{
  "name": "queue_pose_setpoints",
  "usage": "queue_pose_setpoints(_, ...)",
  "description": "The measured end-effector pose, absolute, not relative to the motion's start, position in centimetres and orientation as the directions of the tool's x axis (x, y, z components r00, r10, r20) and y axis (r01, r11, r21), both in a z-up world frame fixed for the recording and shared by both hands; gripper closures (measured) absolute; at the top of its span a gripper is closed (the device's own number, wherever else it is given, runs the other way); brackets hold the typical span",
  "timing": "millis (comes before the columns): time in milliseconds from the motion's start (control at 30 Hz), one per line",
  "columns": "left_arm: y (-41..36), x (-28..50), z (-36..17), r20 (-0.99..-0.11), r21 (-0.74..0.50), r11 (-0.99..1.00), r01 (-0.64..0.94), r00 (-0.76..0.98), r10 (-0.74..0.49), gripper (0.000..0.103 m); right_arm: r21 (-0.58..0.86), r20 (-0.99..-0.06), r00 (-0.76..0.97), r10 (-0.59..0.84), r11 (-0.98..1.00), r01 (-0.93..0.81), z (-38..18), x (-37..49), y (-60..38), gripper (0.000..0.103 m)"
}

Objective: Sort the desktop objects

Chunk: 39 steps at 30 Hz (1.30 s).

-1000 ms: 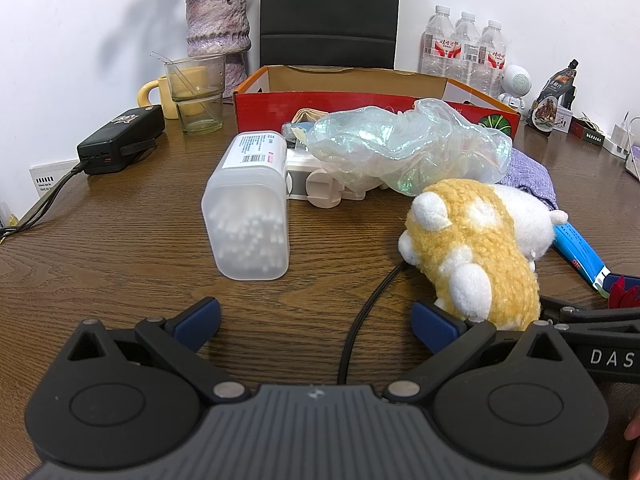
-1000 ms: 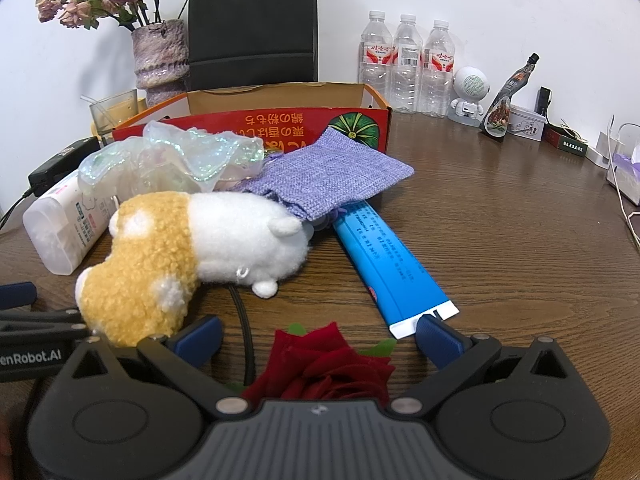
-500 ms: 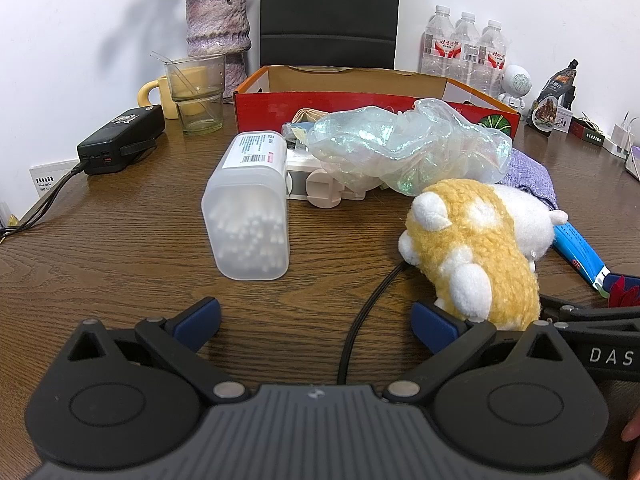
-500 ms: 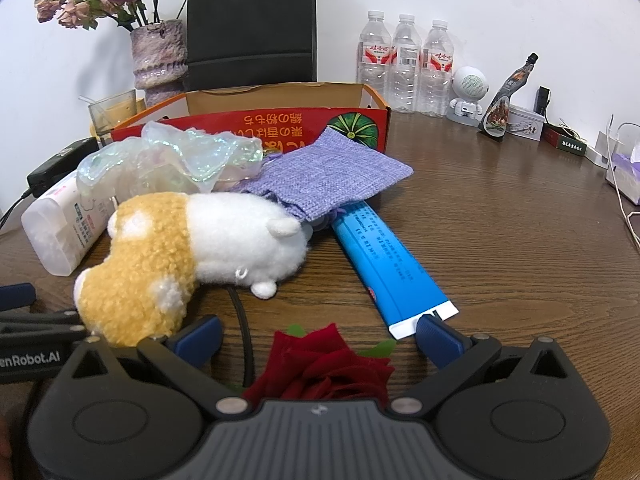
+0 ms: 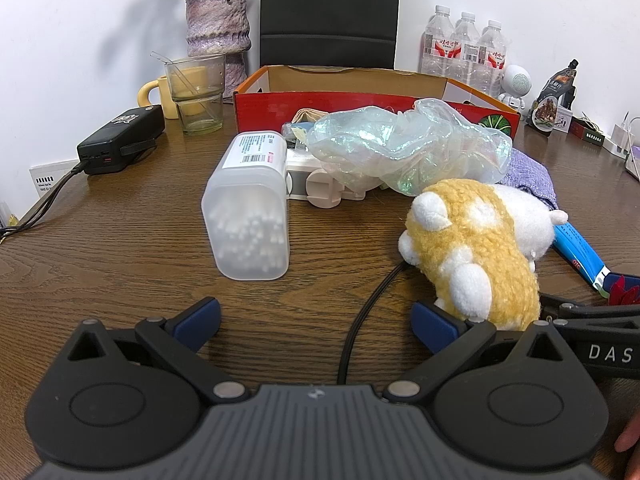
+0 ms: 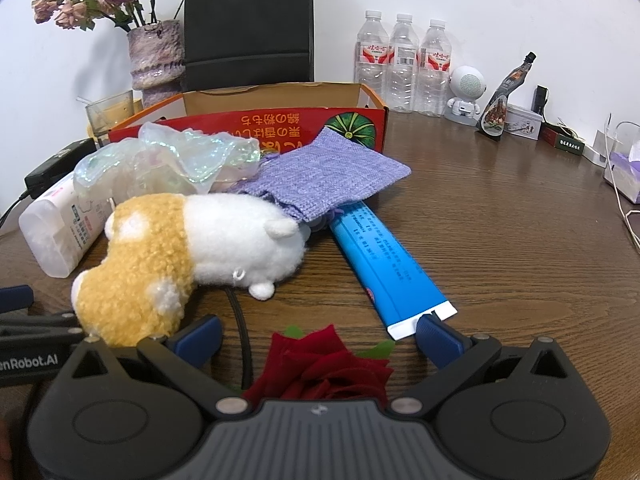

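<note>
Both grippers — left (image 5: 316, 322), right (image 6: 318, 338) — rest jaws spread, flanking the plush toy (image 6: 192, 256).

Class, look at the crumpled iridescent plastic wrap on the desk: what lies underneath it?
Under the iridescent plastic wrap a white power strip pokes out, and the purple knitted pouch emerges at one edge. The wrap hides the rest of the strip and anything else beneath.

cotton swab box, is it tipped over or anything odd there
Yes. The cotton swab box lies on its side on the table, label end toward the red cardboard box, with nothing spilled that I can see.
</note>
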<state>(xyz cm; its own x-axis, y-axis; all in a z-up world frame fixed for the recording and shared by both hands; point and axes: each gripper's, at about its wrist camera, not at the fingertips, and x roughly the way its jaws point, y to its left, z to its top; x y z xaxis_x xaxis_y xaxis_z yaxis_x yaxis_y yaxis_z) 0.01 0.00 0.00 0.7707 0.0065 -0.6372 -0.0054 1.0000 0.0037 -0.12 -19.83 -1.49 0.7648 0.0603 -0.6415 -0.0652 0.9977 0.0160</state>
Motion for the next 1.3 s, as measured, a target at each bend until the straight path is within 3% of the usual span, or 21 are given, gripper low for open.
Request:
queue_pose_setpoints(433,-0.1,0.0,0.0,-0.637,0.004,1.000,-0.005,0.771,0.007,0.000,0.019,-0.640,0.765,0.063,0.998,-0.067,-1.5,-0.1,-19.8,0.000)
queue_pose_setpoints(800,-0.1,-0.3,0.0,-0.636,0.018,1.000,0.013,0.772,0.001,0.000,0.127,-0.539,0.820,0.191,0.981,-0.145,0.8,-3.2,-20.2,0.000)
queue_pose_setpoints(900,1.0,-2.5,1.4,-0.569,0.010,0.998,0.069,0.821,-0.051,0.000,0.155,-0.508,0.832,0.224,0.974,-0.168,1.4,-4.1,-20.3,0.006)
queue_pose_setpoints(1000,3.5,-3.6,3.4,-0.455,-0.082,0.994,0.069,0.885,-0.099,0.000,0.182,-0.475,0.842,0.256,0.965,-0.191,2.0,-4.9,-20.4,0.005)
queue_pose_setpoints(1100,4.8,-0.9,3.8,-0.474,-0.085,0.993,0.079,0.873,-0.110,0.000,0.226,-0.470,0.817,0.334,0.940,-0.254,2.3,-4.0,-19.2,0.008)
queue_pose_setpoints(1133,4.8,0.4,3.5,-0.490,-0.061,0.995,0.075,0.866,-0.095,0.000,0.213,-0.490,0.805,0.333,0.942,-0.260,1.9,-3.2,-18.3,0.015)
queue_pose_setpoints(1200,4.7,2.6,2.7,-0.520,-0.040,0.997,0.071,0.850,-0.082,0.010,0.200,-0.522,0.788,0.328,0.945,-0.260,1.0,-1.6,-16.8,0.024)
queue_pose_setpoints(1267,4.7,4.0,2.0,-0.570,-0.070,0.995,0.072,0.815,-0.099,0.050,0.258,-0.517,0.772,0.370,0.927,-0.272,0.7,-0.9,-16.4,0.030)
queue_pose_setpoints(1300,4.7,4.3,1.7,-0.585,-0.081,0.994,0.070,0.805,-0.104,0.055,0.249,-0.515,0.773,0.370,0.928,-0.278,0.8,-0.9,-16.1,0.033)
